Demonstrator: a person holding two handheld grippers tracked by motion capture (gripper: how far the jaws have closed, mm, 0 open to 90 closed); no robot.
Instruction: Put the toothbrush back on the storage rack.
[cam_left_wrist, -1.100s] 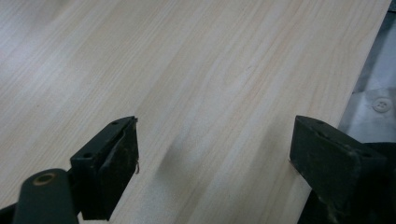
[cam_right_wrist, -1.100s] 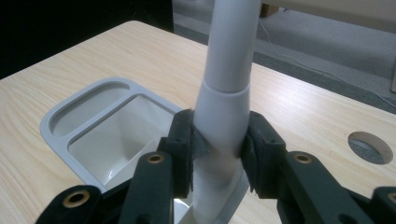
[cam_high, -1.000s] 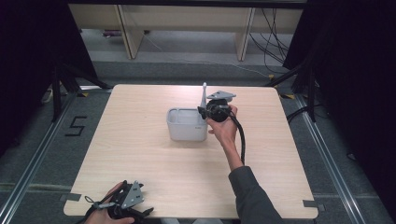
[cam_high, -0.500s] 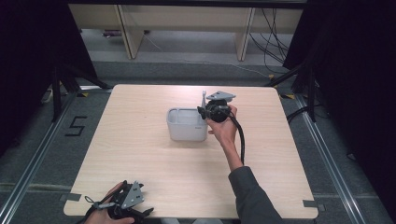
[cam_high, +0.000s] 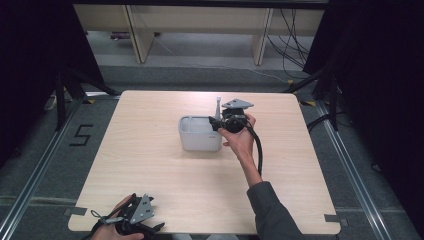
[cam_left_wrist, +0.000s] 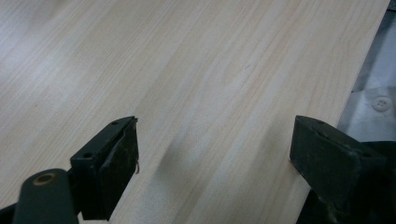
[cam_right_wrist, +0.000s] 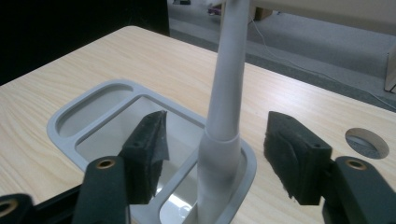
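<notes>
Grey and tall, the stick (cam_right_wrist: 228, 88) stands up in the small end slot of our grey holder (cam_high: 199, 134), which sits near the middle of the wooden table (cam_high: 150, 165). We hold our right gripper (cam_high: 218, 123) at the holder's right side. Its jaws have just been opening, and the stick is between them, but the pads do not touch it. Our left gripper (cam_high: 156, 228) rests at the near edge of the table, jaws spread wide over bare wood.
</notes>
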